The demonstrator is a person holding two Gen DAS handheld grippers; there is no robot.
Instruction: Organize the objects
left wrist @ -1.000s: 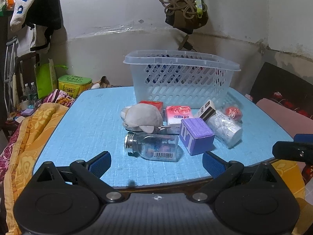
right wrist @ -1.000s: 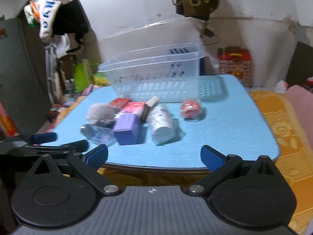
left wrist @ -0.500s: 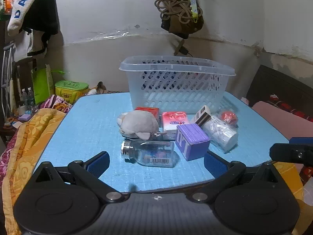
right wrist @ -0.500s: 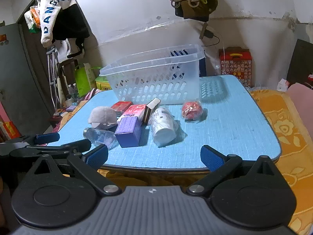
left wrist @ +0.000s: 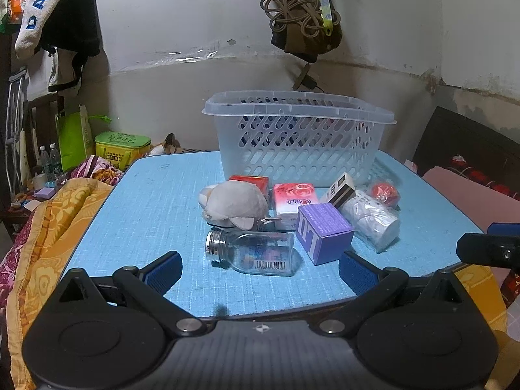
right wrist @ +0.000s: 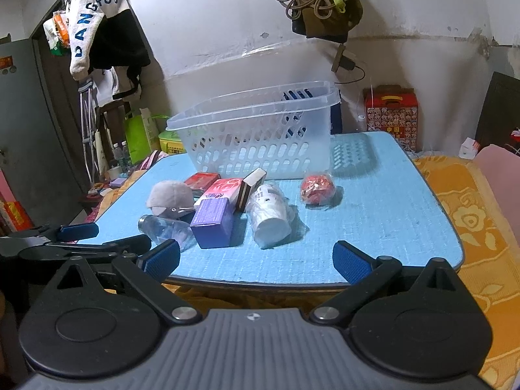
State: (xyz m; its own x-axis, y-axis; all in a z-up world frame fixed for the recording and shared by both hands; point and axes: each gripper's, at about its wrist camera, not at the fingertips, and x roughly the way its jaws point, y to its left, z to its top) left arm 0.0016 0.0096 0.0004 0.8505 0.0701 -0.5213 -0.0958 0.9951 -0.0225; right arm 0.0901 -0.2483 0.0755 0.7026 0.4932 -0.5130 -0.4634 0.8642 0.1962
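Note:
A clear plastic basket (left wrist: 299, 136) (right wrist: 256, 136) stands at the back of the blue table (left wrist: 146, 208) (right wrist: 383, 201). In front of it lie a grey plush (left wrist: 235, 204) (right wrist: 170, 195), a glass bottle (left wrist: 253, 253) (right wrist: 165, 227), a purple box (left wrist: 323, 232) (right wrist: 213, 222), a pink tissue pack (left wrist: 291, 200), a red box (left wrist: 252, 180), a white wrapped roll (left wrist: 370, 219) (right wrist: 268, 216), a striped box (left wrist: 339, 188) and a red ball (left wrist: 385, 193) (right wrist: 317, 188). My left gripper (left wrist: 260, 271) is open and empty just short of the bottle. My right gripper (right wrist: 256, 258) is open and empty at the table's front edge.
Orange bedding (left wrist: 42, 227) (right wrist: 481, 214) lies on both sides of the table. A green tin (left wrist: 122, 146), bottles and bags stand at the back left. A red gift box (right wrist: 390, 113) stands behind the table. Clothes and cords hang on the wall.
Both grippers have shifted a little over the second; the left one has come slightly nearer to the bottle. The objects on the table have not moved.

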